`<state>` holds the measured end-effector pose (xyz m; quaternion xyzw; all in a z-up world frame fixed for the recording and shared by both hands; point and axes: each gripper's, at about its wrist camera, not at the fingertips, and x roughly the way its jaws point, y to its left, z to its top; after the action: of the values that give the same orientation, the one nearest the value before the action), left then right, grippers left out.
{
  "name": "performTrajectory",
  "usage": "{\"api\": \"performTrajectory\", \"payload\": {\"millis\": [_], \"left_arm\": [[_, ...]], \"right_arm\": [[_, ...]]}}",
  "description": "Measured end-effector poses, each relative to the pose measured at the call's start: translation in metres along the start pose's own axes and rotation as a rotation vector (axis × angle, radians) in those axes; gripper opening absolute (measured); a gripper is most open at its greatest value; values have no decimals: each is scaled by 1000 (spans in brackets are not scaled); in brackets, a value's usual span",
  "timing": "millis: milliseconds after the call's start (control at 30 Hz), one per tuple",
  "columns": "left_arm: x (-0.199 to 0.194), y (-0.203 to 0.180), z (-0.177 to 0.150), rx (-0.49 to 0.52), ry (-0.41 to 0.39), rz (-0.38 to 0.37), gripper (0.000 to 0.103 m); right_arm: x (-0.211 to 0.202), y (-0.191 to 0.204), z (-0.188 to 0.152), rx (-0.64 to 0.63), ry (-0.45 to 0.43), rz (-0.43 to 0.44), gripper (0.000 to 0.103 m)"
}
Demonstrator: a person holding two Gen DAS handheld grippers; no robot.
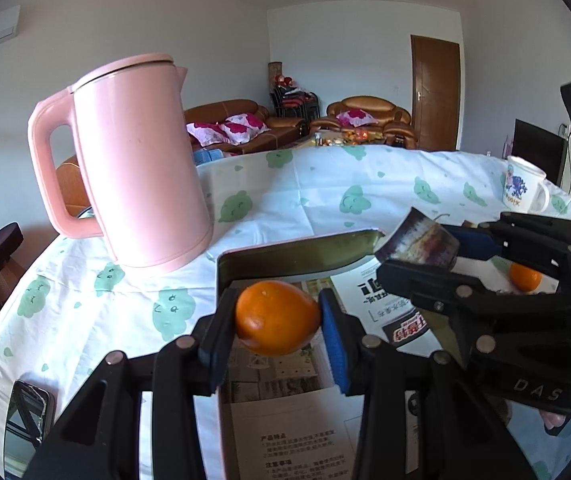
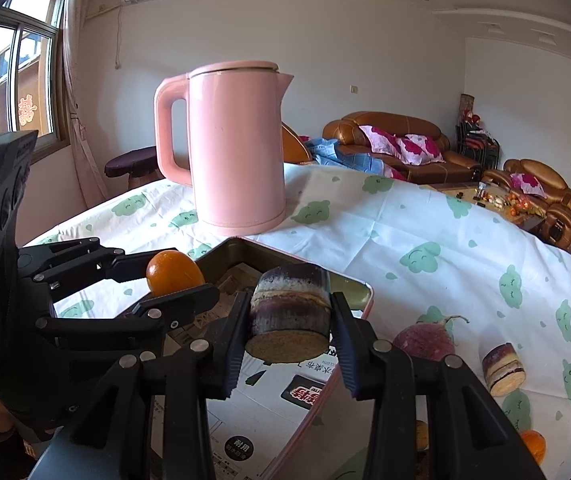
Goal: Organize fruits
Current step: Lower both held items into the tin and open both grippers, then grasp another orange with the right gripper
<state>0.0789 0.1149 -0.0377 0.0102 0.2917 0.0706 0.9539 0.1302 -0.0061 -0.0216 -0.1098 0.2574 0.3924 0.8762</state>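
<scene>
Fruit transfer over a metal tray (image 1: 285,250) near the tabletop's (image 1: 325,196) front edge: left hand-held gripper (image 1: 277,320) clamped on an orange (image 1: 275,316); right hand-held gripper (image 2: 291,320) clamped on a sugarcane piece (image 2: 291,316); pink kettle (image 2: 237,148) behind the tray.

left claw (image 1: 277,318) grips orange (image 1: 275,316) | over tin tray (image 1: 285,252) | kettle (image 1: 133,160) behind

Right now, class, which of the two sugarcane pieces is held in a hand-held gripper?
The larger sugarcane piece, clamped in the right hand-held gripper over the tin tray; the smaller piece lies on the tablecloth.
</scene>
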Motion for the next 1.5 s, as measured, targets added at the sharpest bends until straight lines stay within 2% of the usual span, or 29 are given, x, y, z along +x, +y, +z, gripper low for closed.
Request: {"api": "performTrajectory", "payload": {"millis": [633, 867, 967, 1033, 1067, 1133, 1200, 1267, 1500], "left_arm": [[26, 12, -1, 25, 87, 14, 42], [28, 15, -1, 18, 90, 7, 42], [25, 17, -2, 7, 86, 5, 43], [21, 19, -3, -8, 81, 2, 43], [19, 19, -4, -11, 75, 2, 45], [10, 17, -4, -3, 51, 22, 59], [-2, 15, -5, 1, 5, 58, 88], [-14, 12, -5, 0, -40, 52, 103], [-32, -16, -5, -10, -86, -25, 103]], "right_arm": [[31, -1, -4, 78, 84, 7, 42], [36, -2, -6, 95, 107, 32, 42], [34, -2, -5, 90, 99, 17, 47], [30, -2, -3, 85, 86, 6, 54], [27, -2, -3, 86, 77, 2, 56], [19, -5, -3, 95, 64, 7, 58], [4, -11, -5, 94, 44, -5, 63], [-11, -20, -8, 96, 27, -32, 66], [-71, -70, -37, 161, 18, -185, 66]]}}
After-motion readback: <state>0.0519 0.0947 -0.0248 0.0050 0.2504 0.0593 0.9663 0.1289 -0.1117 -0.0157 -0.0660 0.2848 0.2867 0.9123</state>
